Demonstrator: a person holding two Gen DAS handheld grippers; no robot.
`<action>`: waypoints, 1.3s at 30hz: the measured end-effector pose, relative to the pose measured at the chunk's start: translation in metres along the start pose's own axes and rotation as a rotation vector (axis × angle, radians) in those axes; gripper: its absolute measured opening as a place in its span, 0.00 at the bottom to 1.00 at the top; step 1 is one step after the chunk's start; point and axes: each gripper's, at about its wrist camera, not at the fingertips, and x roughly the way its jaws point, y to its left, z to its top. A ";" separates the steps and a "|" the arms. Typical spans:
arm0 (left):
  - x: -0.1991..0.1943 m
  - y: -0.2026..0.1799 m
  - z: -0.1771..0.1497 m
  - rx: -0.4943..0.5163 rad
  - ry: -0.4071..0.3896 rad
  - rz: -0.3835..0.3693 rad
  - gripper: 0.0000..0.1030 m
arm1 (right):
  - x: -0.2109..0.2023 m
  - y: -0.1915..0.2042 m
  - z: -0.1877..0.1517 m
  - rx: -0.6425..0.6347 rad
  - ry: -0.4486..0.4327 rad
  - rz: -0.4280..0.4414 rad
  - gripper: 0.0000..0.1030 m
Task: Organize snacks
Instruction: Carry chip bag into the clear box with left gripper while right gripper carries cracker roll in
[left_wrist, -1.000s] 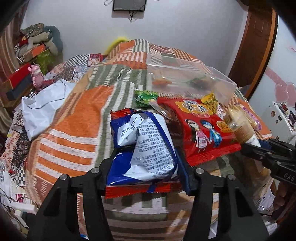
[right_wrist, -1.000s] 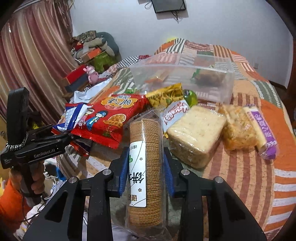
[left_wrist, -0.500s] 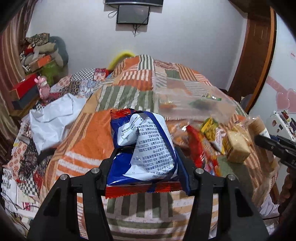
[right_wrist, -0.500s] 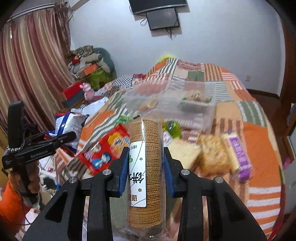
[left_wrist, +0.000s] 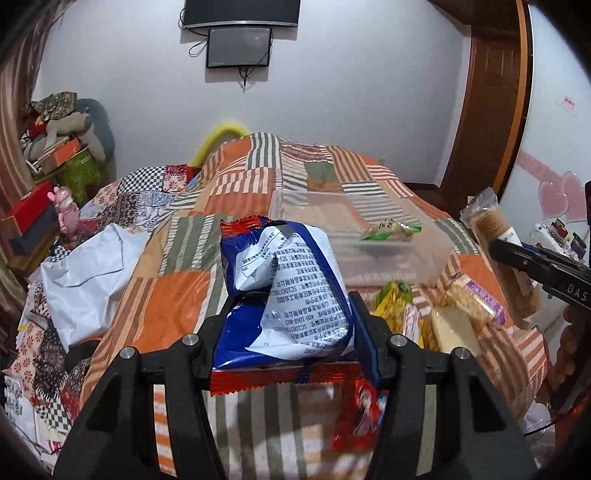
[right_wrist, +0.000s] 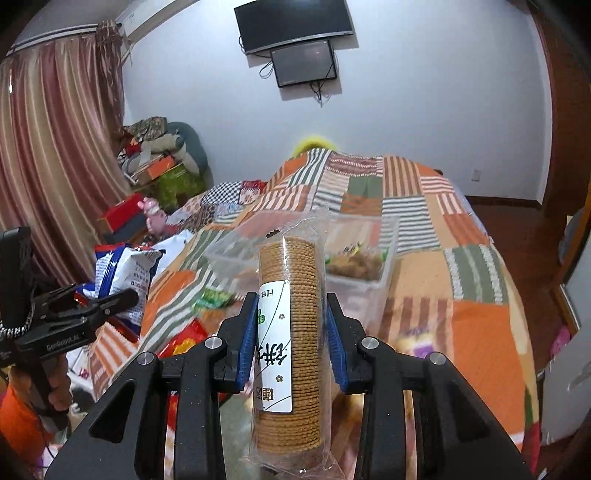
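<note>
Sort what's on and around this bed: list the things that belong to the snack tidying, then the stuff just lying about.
Belongs to the job:
- blue-and-white foil snack bag in left gripper
- clear-wrapped round cracker sleeve in right gripper
- clear plastic bin
- red snack packet

Lying about:
- white plastic bag
- pink toy figure

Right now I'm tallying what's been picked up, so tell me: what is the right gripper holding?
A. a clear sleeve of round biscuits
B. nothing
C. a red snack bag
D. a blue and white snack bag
A: the right gripper is shut on the sleeve of round biscuits, its blue pads pressing both sides of the stack.
</note>
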 end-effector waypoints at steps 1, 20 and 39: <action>0.003 -0.001 0.003 -0.004 0.003 -0.007 0.54 | 0.001 -0.002 0.004 -0.001 -0.003 -0.002 0.30; 0.072 -0.025 0.070 0.076 0.015 0.006 0.54 | 0.038 -0.022 0.054 -0.032 -0.053 -0.037 0.30; 0.154 -0.026 0.094 0.029 0.109 -0.003 0.54 | 0.095 -0.034 0.080 -0.083 0.007 -0.046 0.30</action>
